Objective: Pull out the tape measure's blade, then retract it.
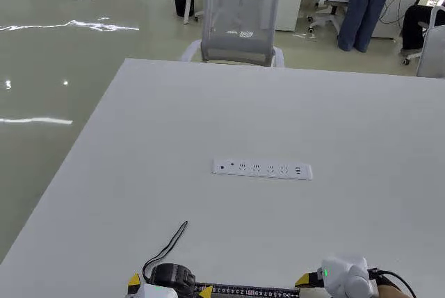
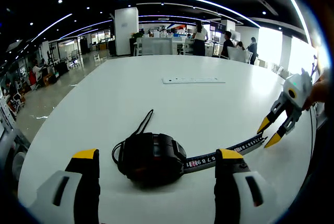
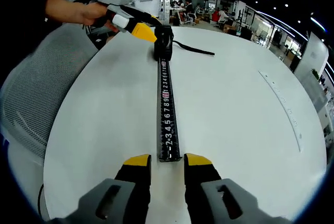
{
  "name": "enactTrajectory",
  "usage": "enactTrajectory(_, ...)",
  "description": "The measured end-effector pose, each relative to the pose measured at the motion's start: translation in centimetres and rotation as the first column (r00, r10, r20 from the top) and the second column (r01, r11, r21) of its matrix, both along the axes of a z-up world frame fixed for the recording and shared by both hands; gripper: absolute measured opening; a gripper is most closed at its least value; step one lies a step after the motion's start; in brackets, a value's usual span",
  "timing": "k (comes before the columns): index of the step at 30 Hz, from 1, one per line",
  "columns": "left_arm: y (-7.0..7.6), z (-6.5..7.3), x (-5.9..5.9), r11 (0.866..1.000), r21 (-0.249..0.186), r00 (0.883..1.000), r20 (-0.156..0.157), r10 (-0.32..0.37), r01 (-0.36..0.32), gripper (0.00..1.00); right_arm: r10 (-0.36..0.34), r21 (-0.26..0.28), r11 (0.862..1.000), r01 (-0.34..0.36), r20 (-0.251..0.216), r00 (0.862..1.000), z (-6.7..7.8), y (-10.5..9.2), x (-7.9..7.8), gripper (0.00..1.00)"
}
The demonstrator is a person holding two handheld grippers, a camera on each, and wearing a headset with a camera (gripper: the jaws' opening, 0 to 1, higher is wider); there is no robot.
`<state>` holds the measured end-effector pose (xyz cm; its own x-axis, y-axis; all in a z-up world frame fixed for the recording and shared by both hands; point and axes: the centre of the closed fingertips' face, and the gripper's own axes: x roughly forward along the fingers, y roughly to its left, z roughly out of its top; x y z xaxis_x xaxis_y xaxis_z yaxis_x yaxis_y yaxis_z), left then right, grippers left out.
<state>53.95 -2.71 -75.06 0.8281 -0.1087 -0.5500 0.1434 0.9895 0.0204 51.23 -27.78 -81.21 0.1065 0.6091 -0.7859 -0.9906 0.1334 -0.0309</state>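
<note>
The black tape measure (image 1: 174, 276) lies at the near edge of the white table (image 1: 278, 117), its wrist strap (image 1: 167, 244) trailing away from me. My left gripper (image 2: 156, 154) is open, its jaws standing either side of the tape measure body (image 2: 151, 157) with gaps showing. The blade (image 3: 167, 104) is pulled out flat along the table towards my right gripper (image 3: 167, 160). That gripper is open, and the blade's end lies just between its yellow fingertips (image 3: 138, 160). In the left gripper view the right gripper (image 2: 267, 133) sits at the blade's tip.
A white power strip (image 1: 262, 169) lies mid-table. A grey mesh chair (image 1: 240, 23) stands at the far edge, and a person (image 1: 365, 6) stands beyond it. Another mesh chair back (image 3: 31, 109) is close beside the table's near edge.
</note>
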Motion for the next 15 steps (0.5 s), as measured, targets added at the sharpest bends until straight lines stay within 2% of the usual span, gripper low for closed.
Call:
enactTrajectory(2, -0.08, 0.15, 0.22, 1.0, -0.025, 1.0, 0.016, 0.016, -0.016, 0.91, -0.004, 0.009, 1.0, 0.004, -0.005, 1.0, -0.14, 0.05, 0.09, 0.22)
enactTrajectory(5, -0.09, 0.03, 0.26, 1.0, -0.021, 1.0, 0.015, 0.019, -0.019, 0.92, -0.015, 0.019, 1.0, 0.015, -0.014, 1.0, -0.14, 0.07, 0.26, 0.23)
enactTrajectory(8, -0.11, -0.19, 0.37, 0.999, -0.027, 0.999, 0.017, 0.031, -0.03, 0.93, 0.003, 0.027, 1.0, -0.002, -0.021, 1.0, -0.13, 0.18, -0.12, 0.16)
enactTrajectory(15, -0.15, -0.54, 0.52, 0.996, -0.053, 0.998, 0.011, 0.068, -0.067, 0.92, -0.016, 0.042, 0.999, 0.018, -0.035, 0.999, -0.2, 0.16, -0.12, 0.14)
